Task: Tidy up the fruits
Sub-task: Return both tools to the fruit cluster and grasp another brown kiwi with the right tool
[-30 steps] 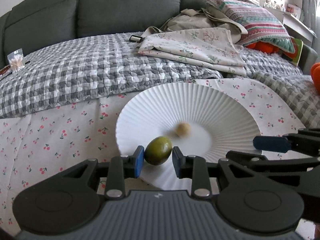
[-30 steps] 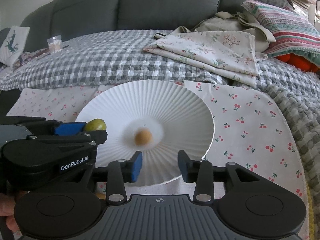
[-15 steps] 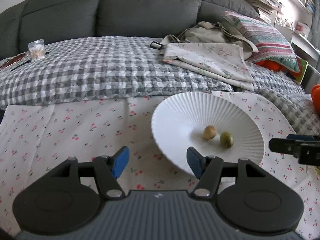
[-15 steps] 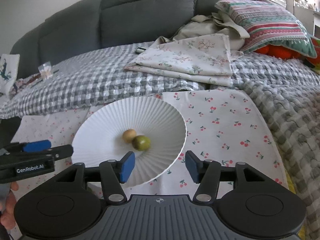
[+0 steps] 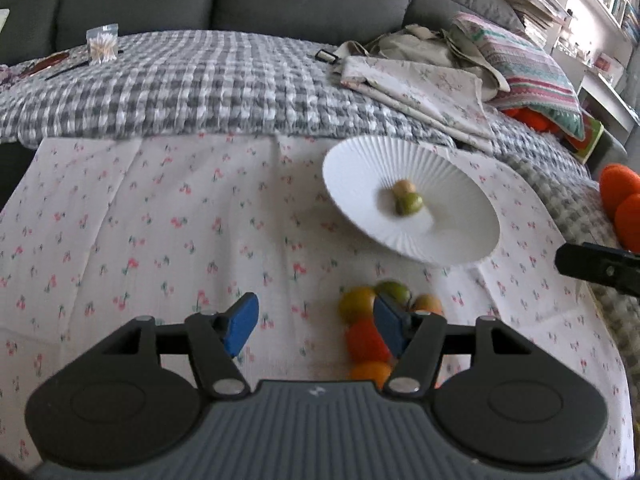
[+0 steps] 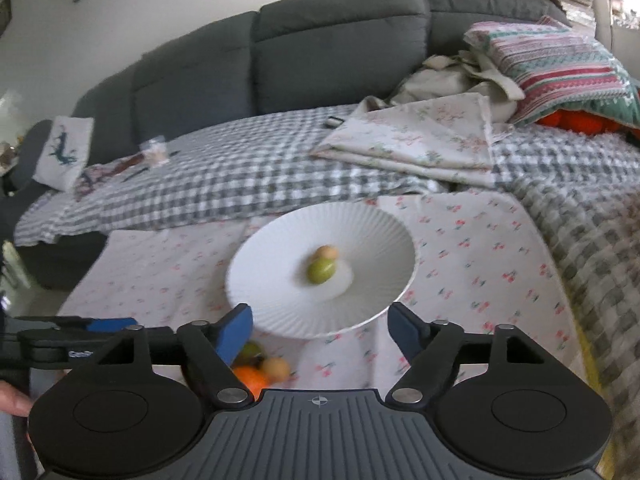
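The left tool (image 5: 314, 330) is spread wide and grasps nothing; its 2 blue pads stand well apart above the cherry-print cloth (image 5: 160, 232). Its right pad sits in front of a small heap of loose fruit (image 5: 366, 320) on the cloth: orange, red, green and tan pieces lying close together, just near the plate's front edge. Whether the pad touches any of them cannot be told.

The right tool (image 6: 320, 330) is also released, jaws wide, nothing between them. Its pads frame the near rim of the white ribbed plate (image 6: 280, 276) without clearly touching it. The same fruit heap (image 6: 260, 368) shows below its left pad, partly hidden by the tool's body.

In the middle of the plate lie 2 fruits touching each other: a green fruit (image 6: 321, 271) in front and a tan fruit (image 6: 326, 253) just behind it.

The plate rests on the cloth, which is spread over a grey checked blanket (image 5: 200, 84) in front of a dark sofa (image 6: 320, 40).
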### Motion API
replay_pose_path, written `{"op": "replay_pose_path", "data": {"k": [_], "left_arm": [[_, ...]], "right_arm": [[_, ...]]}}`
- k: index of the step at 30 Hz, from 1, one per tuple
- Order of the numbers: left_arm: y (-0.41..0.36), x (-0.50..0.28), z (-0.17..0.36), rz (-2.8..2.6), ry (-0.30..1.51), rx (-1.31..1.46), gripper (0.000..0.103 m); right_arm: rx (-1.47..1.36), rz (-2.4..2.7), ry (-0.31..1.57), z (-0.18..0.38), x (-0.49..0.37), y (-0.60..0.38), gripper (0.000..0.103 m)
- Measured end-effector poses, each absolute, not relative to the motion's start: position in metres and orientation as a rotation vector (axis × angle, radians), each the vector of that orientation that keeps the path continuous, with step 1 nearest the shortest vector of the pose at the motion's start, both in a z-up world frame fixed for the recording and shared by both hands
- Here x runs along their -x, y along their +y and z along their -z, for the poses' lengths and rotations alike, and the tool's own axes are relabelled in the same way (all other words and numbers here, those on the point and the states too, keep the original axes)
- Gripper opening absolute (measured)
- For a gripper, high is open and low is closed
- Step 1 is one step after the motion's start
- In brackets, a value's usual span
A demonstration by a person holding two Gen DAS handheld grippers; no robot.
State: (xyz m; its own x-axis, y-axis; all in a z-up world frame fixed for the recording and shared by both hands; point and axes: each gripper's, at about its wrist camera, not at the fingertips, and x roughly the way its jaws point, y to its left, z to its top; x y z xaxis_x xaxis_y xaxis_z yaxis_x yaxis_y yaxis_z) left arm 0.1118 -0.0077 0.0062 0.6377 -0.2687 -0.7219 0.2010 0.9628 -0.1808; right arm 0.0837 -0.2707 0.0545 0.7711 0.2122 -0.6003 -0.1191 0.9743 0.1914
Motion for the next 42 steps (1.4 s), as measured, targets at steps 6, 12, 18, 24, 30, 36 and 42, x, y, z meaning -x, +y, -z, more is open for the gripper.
{"op": "replay_pose_path", "data": {"k": [6, 12, 18, 24, 30, 36, 42], "left_arm": [[-0.011, -0.093, 0.002, 0.309, 0.86, 0.053, 0.063], [-0.018, -0.089, 0.014, 0.332, 0.895, 0.034, 0.063], [-0.023, -0.09, 0.019, 0.355, 0.904, 0.052, 0.063], [-0.029, -0.09, 0.028, 0.374, 0.92, 0.012, 0.063], [-0.034, -0.089, 0.032, 0.388, 0.921, -0.026, 0.062], [-0.036, -0.09, 0.033, 0.391, 0.911, -0.042, 0.059], [-0.037, -0.089, 0.032, 0.422, 0.907, -0.042, 0.045]], "right_arm": [[-0.15, -0.228, 0.713, -0.051, -0.065, -0.254, 0.081], [-0.083, -0.254, 0.775, -0.038, -0.06, -0.243, 0.082], [-0.061, -0.269, 0.815, -0.025, -0.059, -0.24, 0.082], [-0.026, -0.267, 0.846, -0.014, -0.059, -0.232, 0.082], [-0.035, -0.299, 0.875, -0.006, -0.06, -0.226, 0.081], [-0.016, -0.318, 0.908, 0.003, -0.061, -0.22, 0.079], [-0.013, -0.334, 0.932, 0.01, -0.063, -0.217, 0.077]]}}
